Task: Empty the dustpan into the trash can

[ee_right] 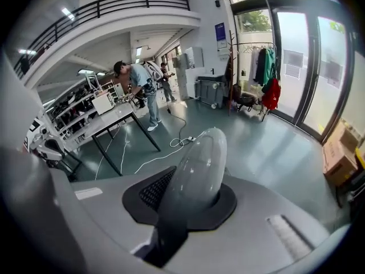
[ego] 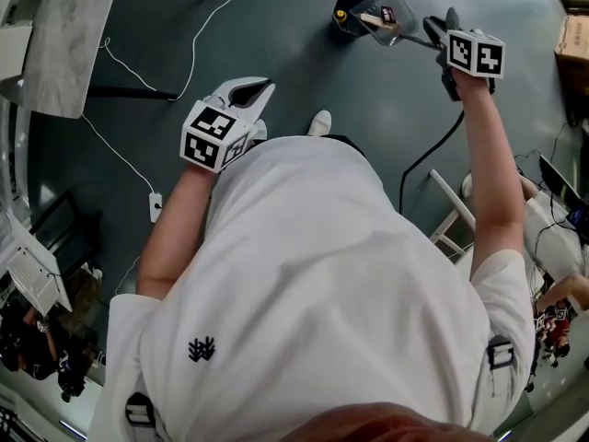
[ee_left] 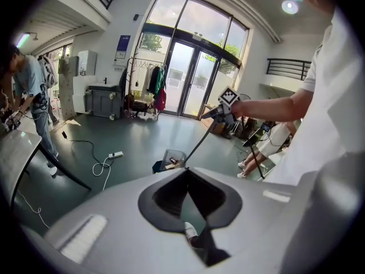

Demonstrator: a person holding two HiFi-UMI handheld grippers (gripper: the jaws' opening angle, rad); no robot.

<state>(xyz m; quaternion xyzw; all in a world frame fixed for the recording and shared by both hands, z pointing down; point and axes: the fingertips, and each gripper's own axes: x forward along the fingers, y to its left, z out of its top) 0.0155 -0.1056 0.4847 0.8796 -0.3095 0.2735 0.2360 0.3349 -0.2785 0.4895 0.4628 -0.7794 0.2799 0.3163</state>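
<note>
Head view, item one: dustpan, clear-sided and tilted against the black trash can at the top of the picture. It holds scraps and a dark packet whose print is too small for me to read.

Item two: right gripper, clamped on the dustpan's long handle. The right gripper view shows only the grey rounded handle end standing between the jaws, and neither pan nor can.

Item three: left gripper, held near my shirt, jaws together at the tips with nothing between them.

Markings: a small black emblem on the shirt; a blue wall sign, unreadable.

Room: open grey-green floor all round the can. A white cable and power strip lie to the left, a table at far left, a cardboard box at the right edge.
</note>
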